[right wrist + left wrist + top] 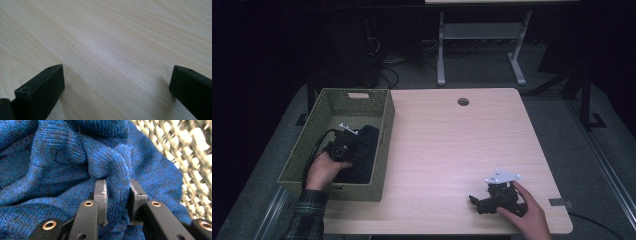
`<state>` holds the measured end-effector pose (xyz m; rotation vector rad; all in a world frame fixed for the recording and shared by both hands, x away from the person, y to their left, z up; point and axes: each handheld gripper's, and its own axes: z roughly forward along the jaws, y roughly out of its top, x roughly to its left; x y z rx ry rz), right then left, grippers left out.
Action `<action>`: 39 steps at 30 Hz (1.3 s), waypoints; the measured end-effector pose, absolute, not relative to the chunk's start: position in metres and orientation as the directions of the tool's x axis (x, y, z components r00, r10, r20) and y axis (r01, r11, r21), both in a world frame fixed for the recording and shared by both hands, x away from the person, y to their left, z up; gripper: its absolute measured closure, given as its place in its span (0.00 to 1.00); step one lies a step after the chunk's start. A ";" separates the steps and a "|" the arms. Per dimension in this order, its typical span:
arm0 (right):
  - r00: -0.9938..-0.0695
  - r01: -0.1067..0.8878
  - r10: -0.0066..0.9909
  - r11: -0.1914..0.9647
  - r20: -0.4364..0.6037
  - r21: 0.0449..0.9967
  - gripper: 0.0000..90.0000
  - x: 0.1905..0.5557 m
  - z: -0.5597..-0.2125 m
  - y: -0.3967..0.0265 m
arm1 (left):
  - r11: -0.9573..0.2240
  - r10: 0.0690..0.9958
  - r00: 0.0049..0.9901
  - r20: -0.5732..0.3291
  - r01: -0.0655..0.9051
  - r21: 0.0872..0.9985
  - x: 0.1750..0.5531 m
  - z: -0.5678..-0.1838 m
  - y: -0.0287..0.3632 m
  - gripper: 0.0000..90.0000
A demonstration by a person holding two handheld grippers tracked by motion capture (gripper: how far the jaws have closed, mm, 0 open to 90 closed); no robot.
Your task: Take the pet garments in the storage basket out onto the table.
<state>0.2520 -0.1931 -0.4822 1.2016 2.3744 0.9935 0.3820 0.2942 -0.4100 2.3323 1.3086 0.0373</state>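
A blue knitted garment (62, 162) lies crumpled inside the green woven basket (384, 117) at the table's left; from above it looks dark (367, 142). My left gripper (117, 197) is down in the basket, its jaws shut on a raised fold of the knit. From above, the left gripper (343, 147) sits over the garment, held by a hand in a plaid sleeve. My right gripper (479, 202) rests on the wooden table (452, 145) near the front right corner. Its jaws stand wide open over bare wood (112, 62), nothing between them.
The basket's woven wall (197, 170) stands close to the right of the left gripper. A round cable hole (463, 102) sits near the table's far edge. Beyond the table are a white desk frame (482, 45) and cables on the dark floor.
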 end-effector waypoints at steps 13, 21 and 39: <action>-0.605 0.588 0.795 0.410 0.042 0.697 0.00 0.252 -0.482 -0.193 | -0.308 0.824 0.522 -0.221 0.740 0.598 0.375 -0.387 0.311 0.82; -0.605 0.588 0.795 0.410 0.042 0.697 0.00 0.252 -0.482 -0.193 | -0.252 0.812 0.530 -0.244 0.696 0.672 0.371 -0.377 0.316 0.82; -0.605 0.588 0.795 0.410 0.042 0.697 0.00 0.252 -0.482 -0.193 | -0.200 0.798 0.560 -0.221 0.593 0.780 0.363 -0.346 0.317 0.82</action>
